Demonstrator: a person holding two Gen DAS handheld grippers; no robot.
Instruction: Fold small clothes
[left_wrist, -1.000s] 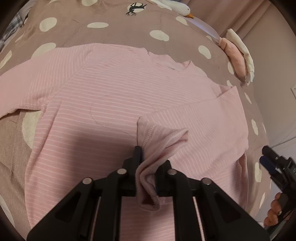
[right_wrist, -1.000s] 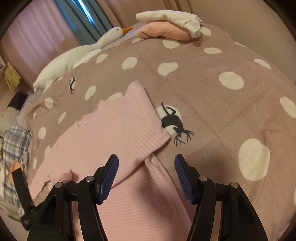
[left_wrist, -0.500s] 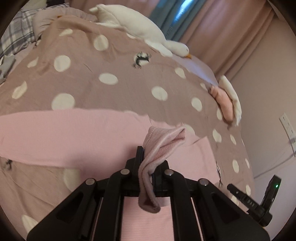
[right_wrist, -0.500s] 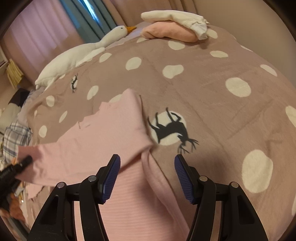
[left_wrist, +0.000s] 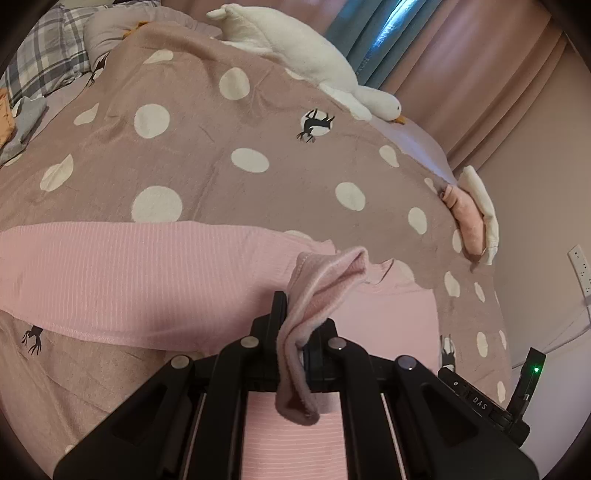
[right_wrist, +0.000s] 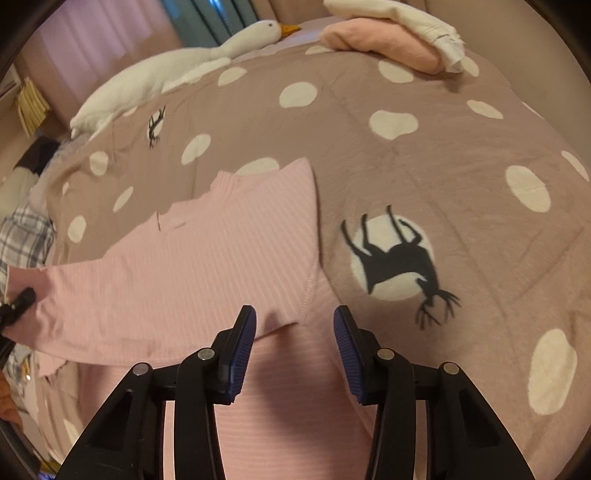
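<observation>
A pink striped long-sleeved shirt (right_wrist: 221, 258) lies spread on the dotted brown bedspread (right_wrist: 424, 166). My left gripper (left_wrist: 295, 332) is shut on the sleeve cuff (left_wrist: 328, 273), which bunches up above the jaws. The sleeve (left_wrist: 129, 280) hangs stretched across to the left, lifted off the bed. In the right wrist view that cuff end is held at the far left edge (right_wrist: 22, 280). My right gripper (right_wrist: 295, 332) hovers over the shirt's right side by the seam (right_wrist: 308, 295). Its blue pads (right_wrist: 243, 343) are closing, with fabric below them and nothing pinched.
A white plush goose (left_wrist: 306, 51) lies along the far edge of the bed. Folded pink and white clothes (right_wrist: 391, 37) are stacked at the far right corner. Plaid bedding (left_wrist: 40, 62) is at the far left. Curtains and a wall with a socket (left_wrist: 580, 266) are beyond.
My left gripper rose and drew the cuff up and across, stretching the sleeve off the bed. My right gripper sank closer to the shirt's right edge and its jaws narrowed.
</observation>
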